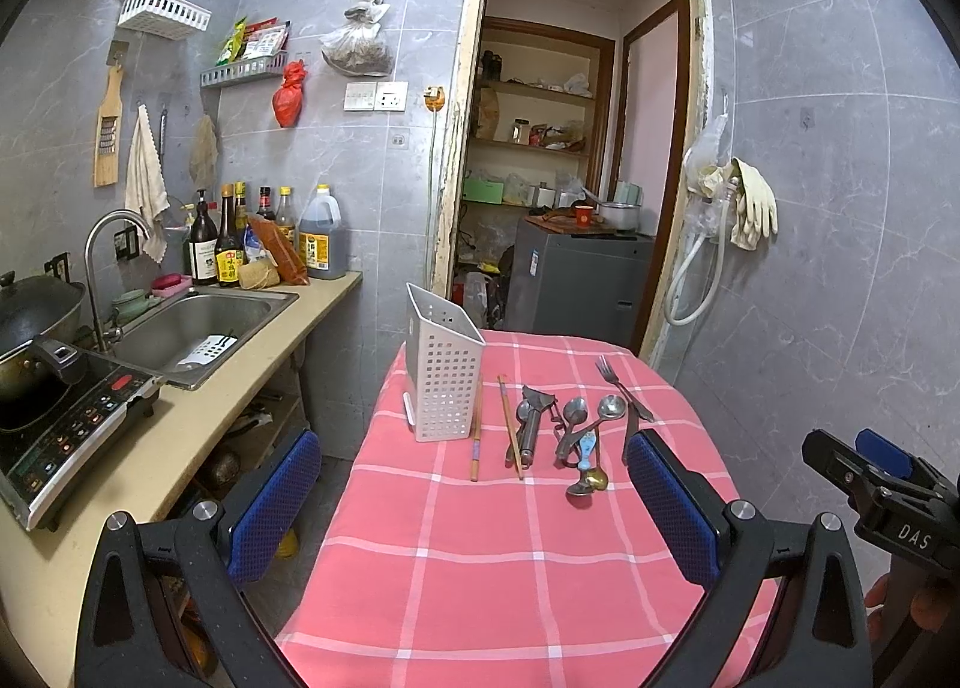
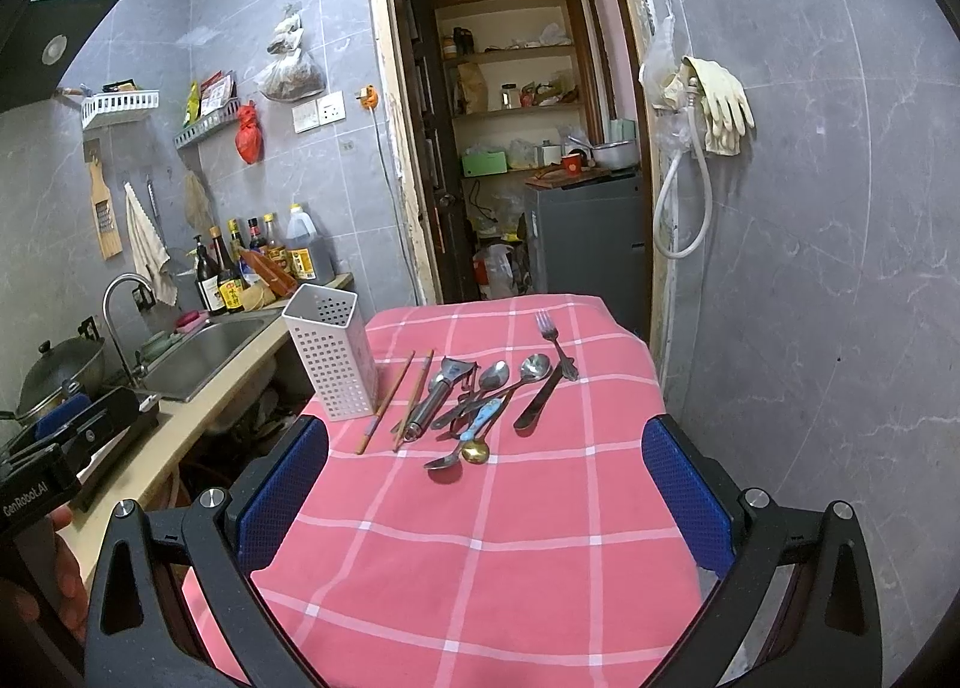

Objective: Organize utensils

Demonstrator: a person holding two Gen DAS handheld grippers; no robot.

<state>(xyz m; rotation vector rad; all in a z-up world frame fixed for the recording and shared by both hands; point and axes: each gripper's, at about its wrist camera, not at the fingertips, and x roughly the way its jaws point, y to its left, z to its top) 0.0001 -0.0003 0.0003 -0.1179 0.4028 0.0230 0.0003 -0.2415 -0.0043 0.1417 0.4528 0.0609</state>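
Observation:
A white perforated utensil holder (image 1: 443, 382) (image 2: 332, 353) stands empty at the far left of the table with the pink checked cloth (image 1: 480, 556) (image 2: 510, 538). To its right lie two chopsticks (image 1: 477, 427) (image 2: 384, 403), a metal peeler (image 1: 531, 418) (image 2: 433, 392), several spoons (image 1: 585, 430) (image 2: 486, 400), a knife (image 2: 540, 397) and a fork (image 1: 612, 376) (image 2: 552, 337). My left gripper (image 1: 474, 499) is open and empty, held above the near table. My right gripper (image 2: 486, 484) is open and empty too, also short of the utensils.
A counter (image 1: 198, 424) with a sink (image 1: 198, 328), an induction hob (image 1: 66, 424), a wok and sauce bottles (image 1: 264, 238) runs along the left. A doorway to a pantry is behind the table. Gloves (image 2: 720, 99) and a hose hang on the right wall.

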